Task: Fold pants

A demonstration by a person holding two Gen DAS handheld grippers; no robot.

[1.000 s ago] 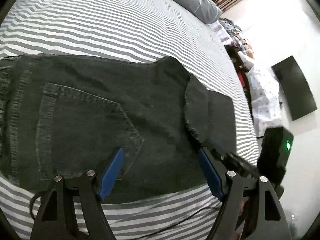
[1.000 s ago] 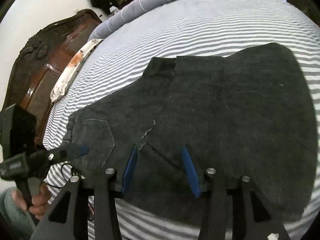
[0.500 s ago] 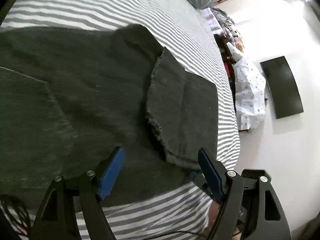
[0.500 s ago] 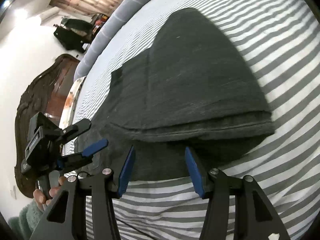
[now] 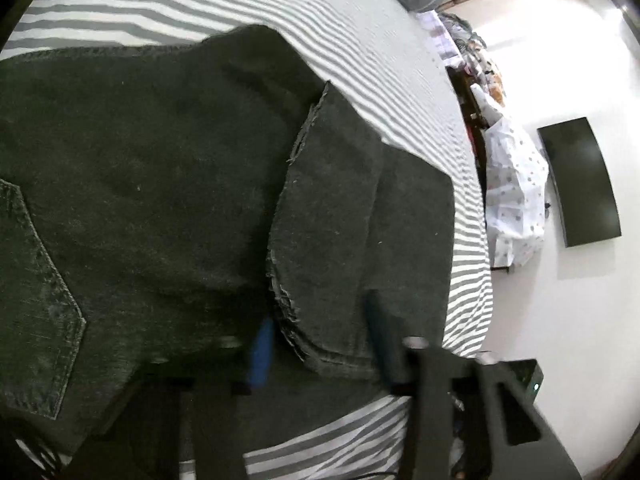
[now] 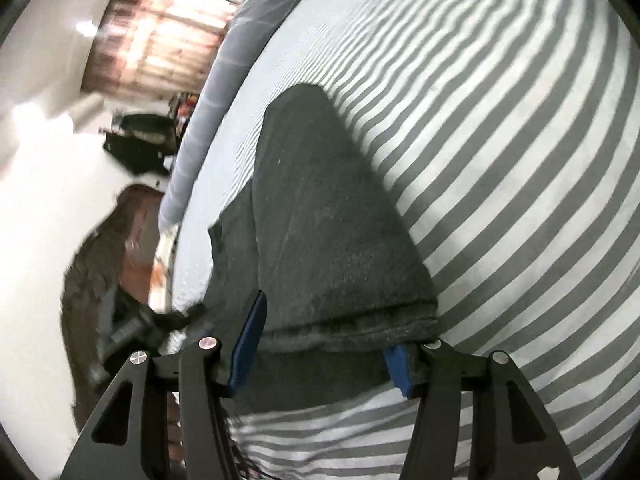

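Both grippers sat at the dark grey denim pants (image 5: 160,184) on the striped bedsheet (image 5: 280,8): left gripper (image 5: 320,344) closing around the frayed hem, right gripper (image 6: 320,344) opening astride the fold. Denim looked heavy, floppy; I'd pinch all layers.

Since a second ago the left gripper (image 5: 320,336) has slid toward the frayed hem of the dark grey denim pants (image 5: 160,184), its jaws now closing around that layered edge. The right gripper (image 6: 324,344), rolled sideways, seems to be opening astride the folded end.
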